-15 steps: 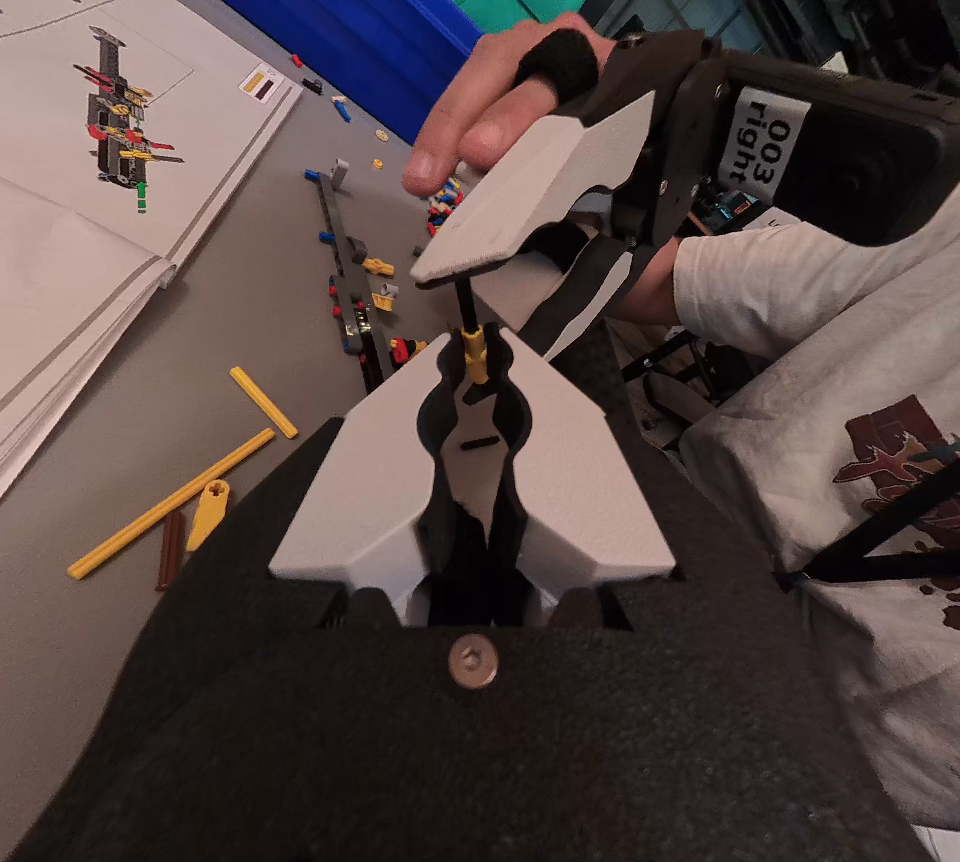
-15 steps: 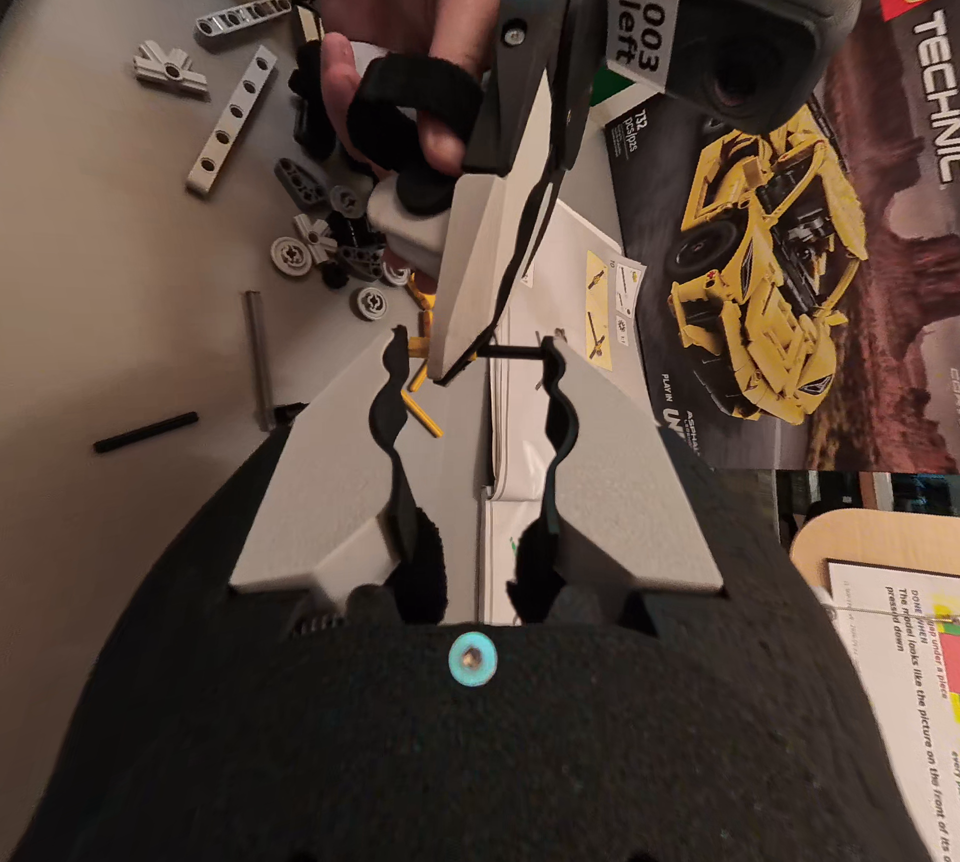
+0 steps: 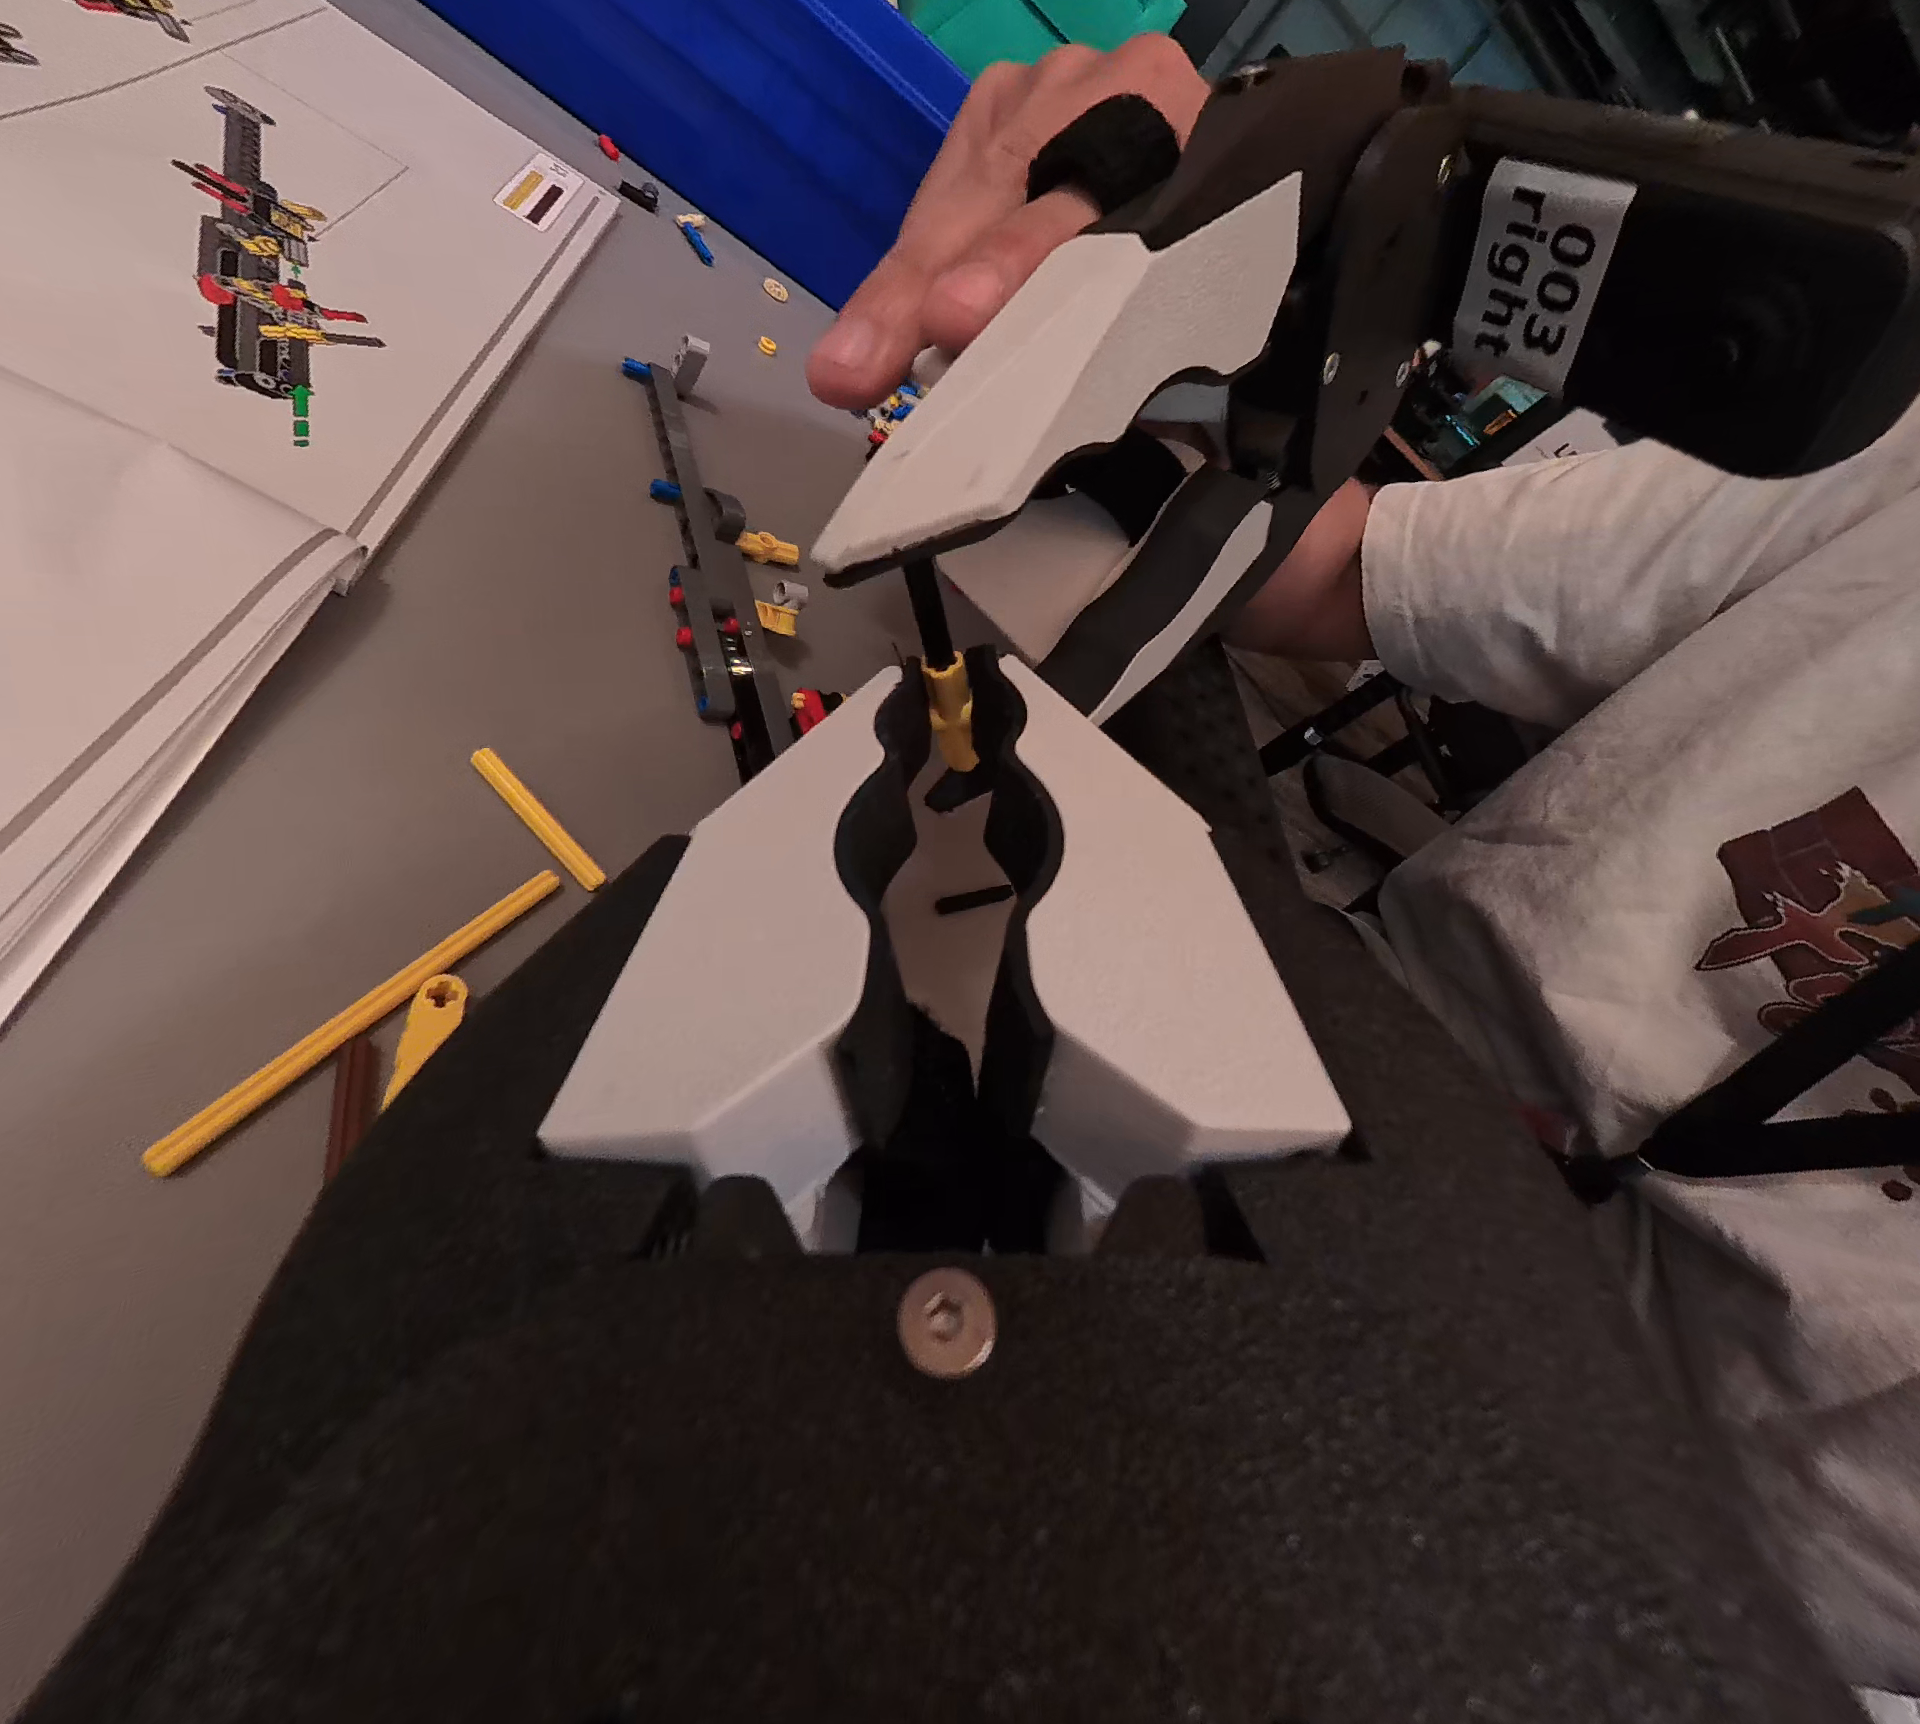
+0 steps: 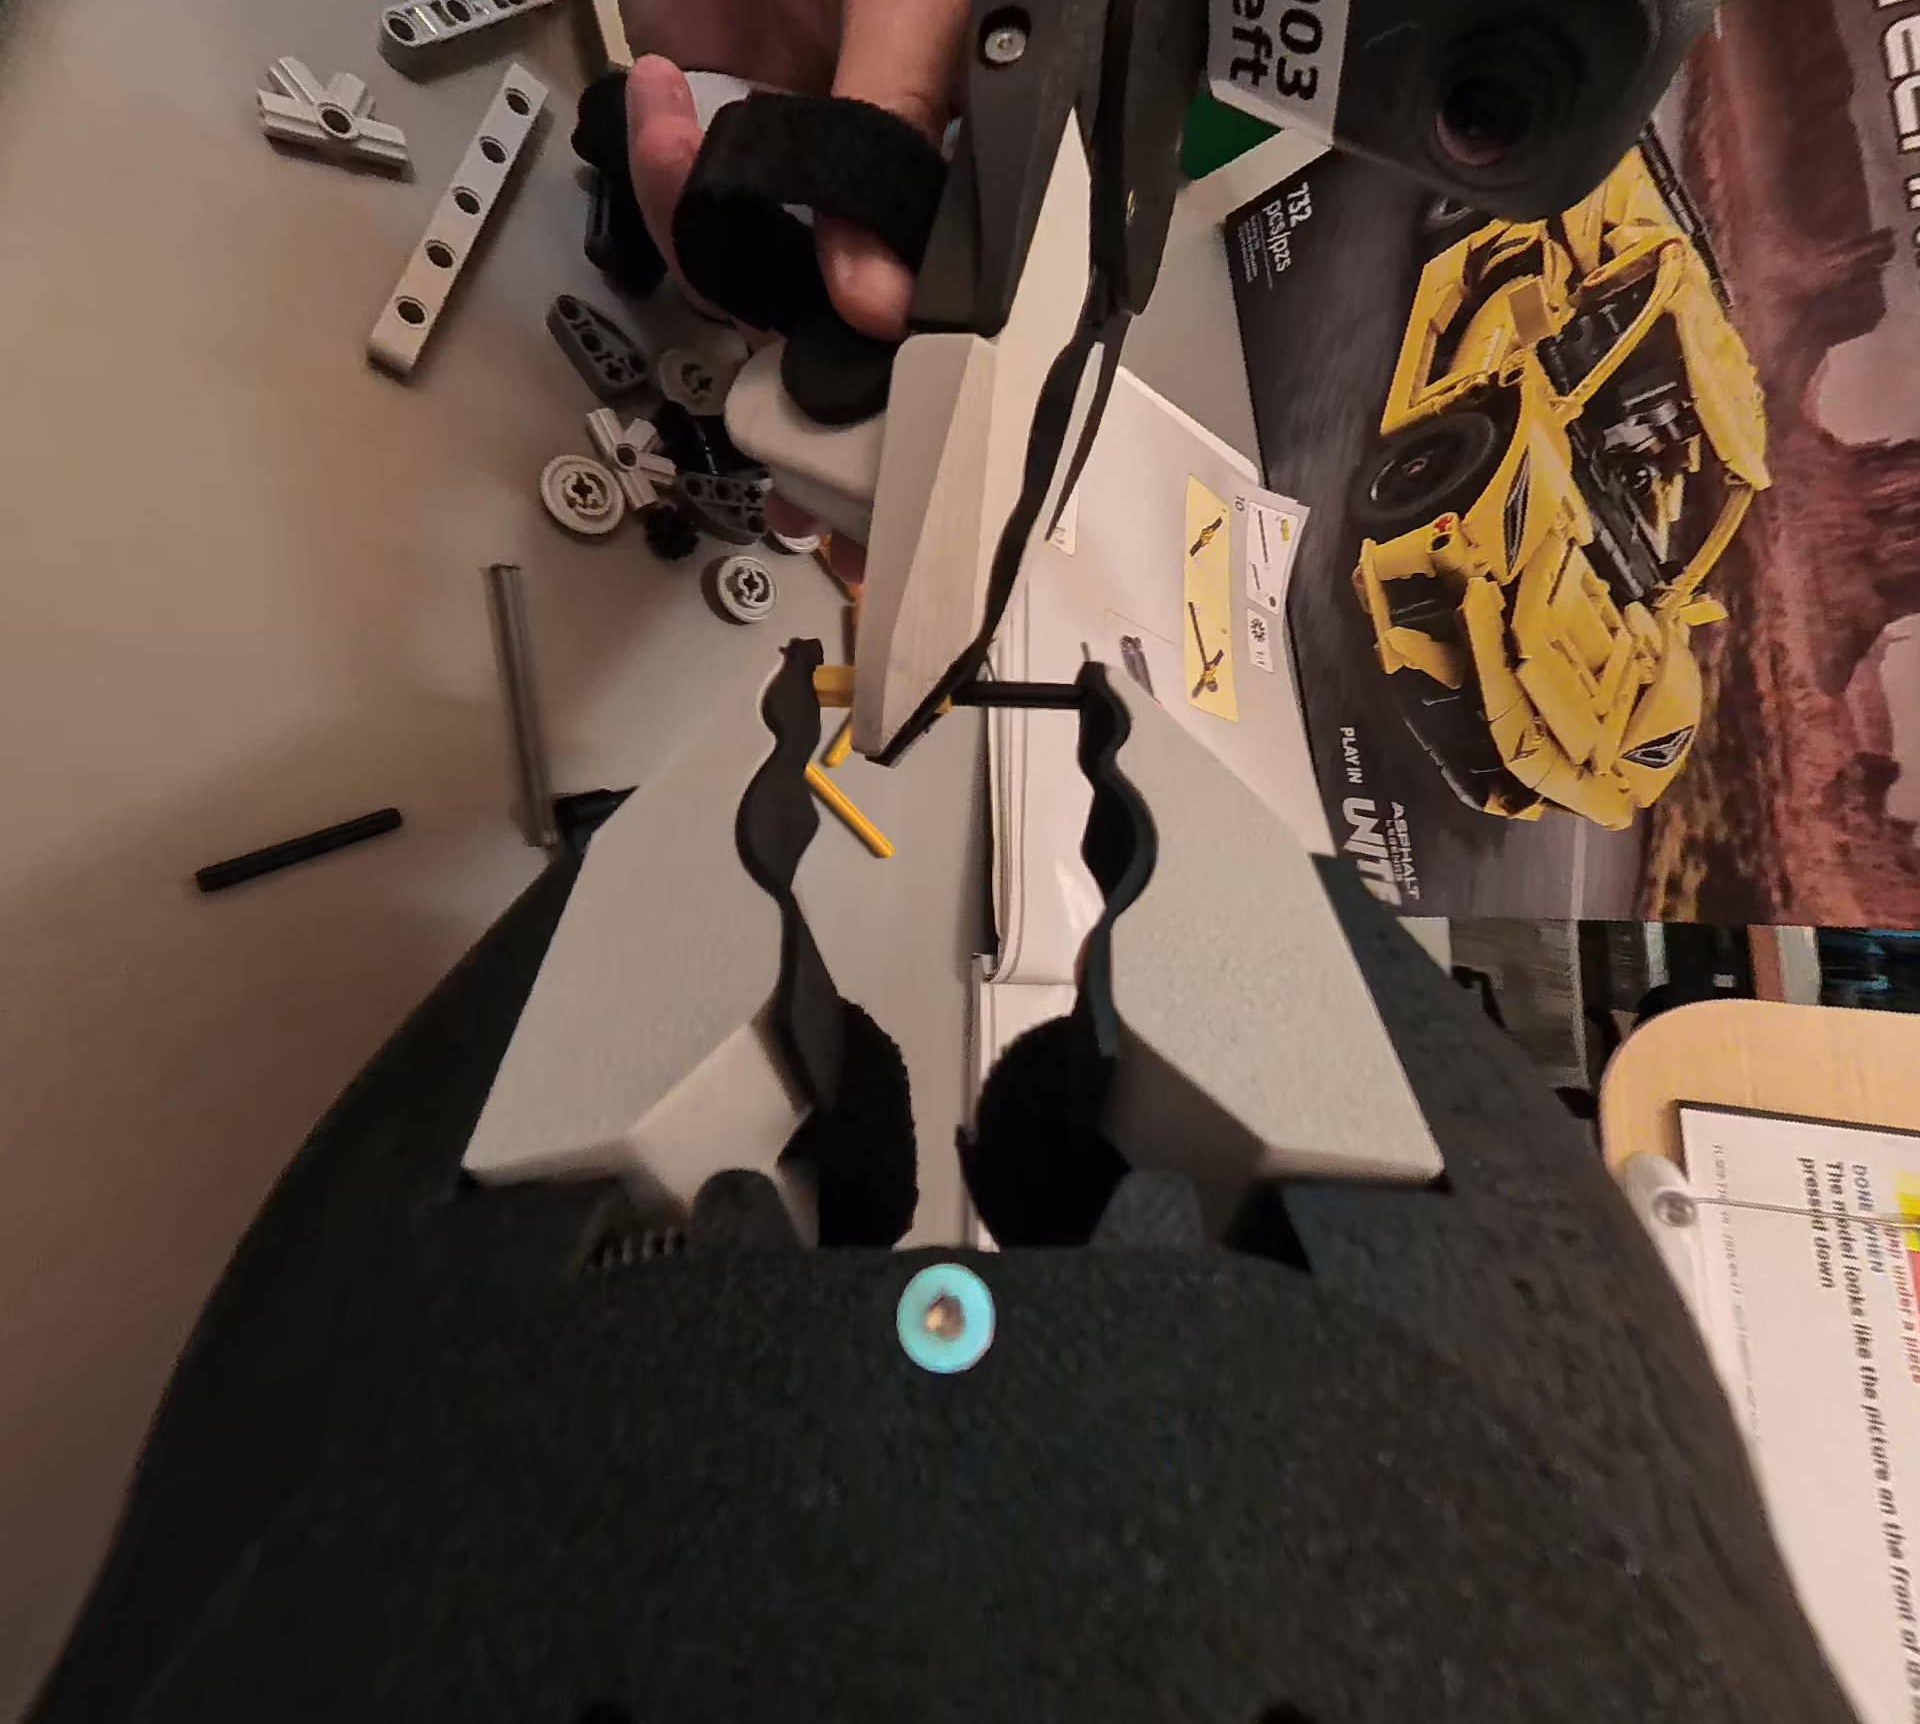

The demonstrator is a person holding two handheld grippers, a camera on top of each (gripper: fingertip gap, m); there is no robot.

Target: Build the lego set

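Axle (image 3: 928, 614), black and thin, sits between the two claws above the surface (image 3: 499, 635); its near end is seated in a yellow connector (image 3: 951, 710). The left claw (image 3: 951, 687) is clamped on that connector at its fingertips. In the left wrist view the axle's long axis runs up and away from the connector toward the right claw (image 3: 914, 562), whose upper finger covers the far end. In the right wrist view the right claw (image 4: 940, 682) stands apart, and the axle (image 4: 1023, 693) lies crosswise between its tips, the free end touching one finger's inner pad.

The step in hand looks like pushing the axle into the connector. The next move probably calls for pressing straight along the axle's line while the left claw holds the connector firm; a sideways push could lever it out.

Beyond the connector lie a dark beam assembly (image 3: 717, 594), loose yellow axles (image 3: 343, 1030), and the instruction booklet (image 3: 260, 303).
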